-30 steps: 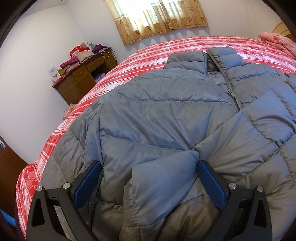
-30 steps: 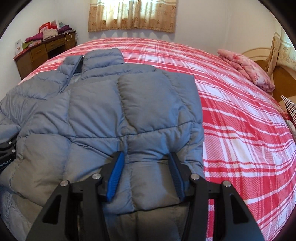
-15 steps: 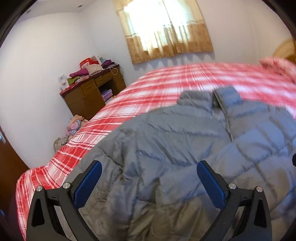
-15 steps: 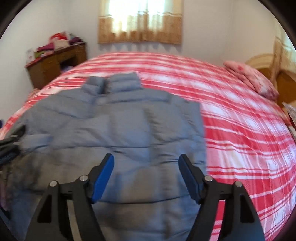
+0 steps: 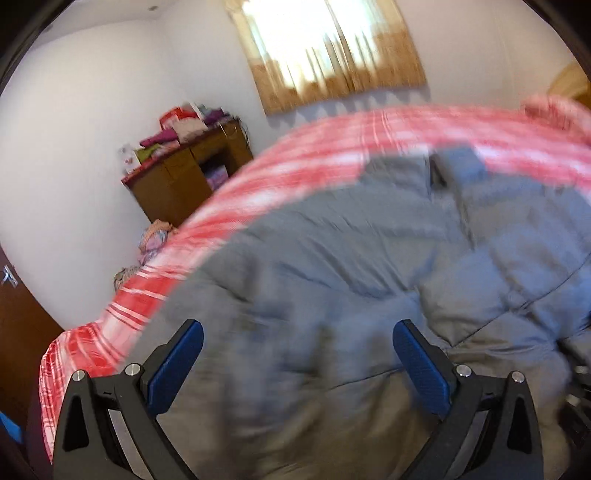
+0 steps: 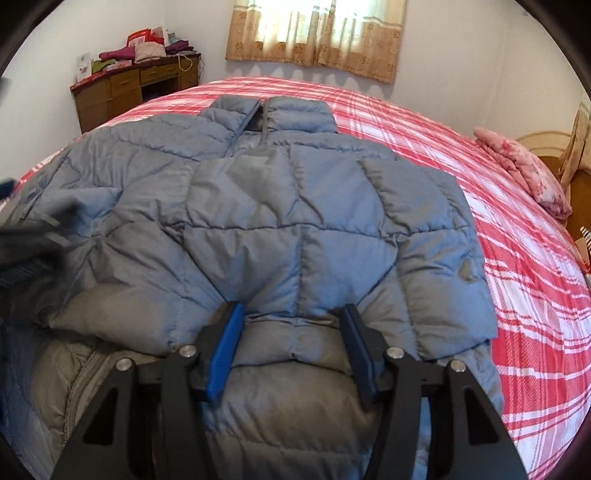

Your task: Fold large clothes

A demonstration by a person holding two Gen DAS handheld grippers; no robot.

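A grey-blue puffer jacket [image 6: 295, 206] lies face up on the bed, collar toward the window, both sleeves folded in over the front. My right gripper [image 6: 291, 345] is low over the jacket's lower middle, its blue pads on either side of a sleeve cuff with a gap between them; the jaws stand open. My left gripper [image 5: 297, 365] is wide open and empty above the jacket's [image 5: 332, 277] left side; that view is motion-blurred. The left gripper also shows as a dark blur at the left edge of the right wrist view [image 6: 26, 236].
The bed has a red and white plaid cover [image 6: 517, 229]. A folded pink cloth [image 6: 524, 170] lies at its far right by a wooden headboard. A wooden desk [image 6: 136, 92] piled with clothes stands at the back left wall, under a curtained window [image 6: 317, 33].
Both grippers lifted off the jacket and pulled back. The right gripper has now come down again around the sleeve cuff with narrower jaws. The left gripper stays wide open and is swinging.
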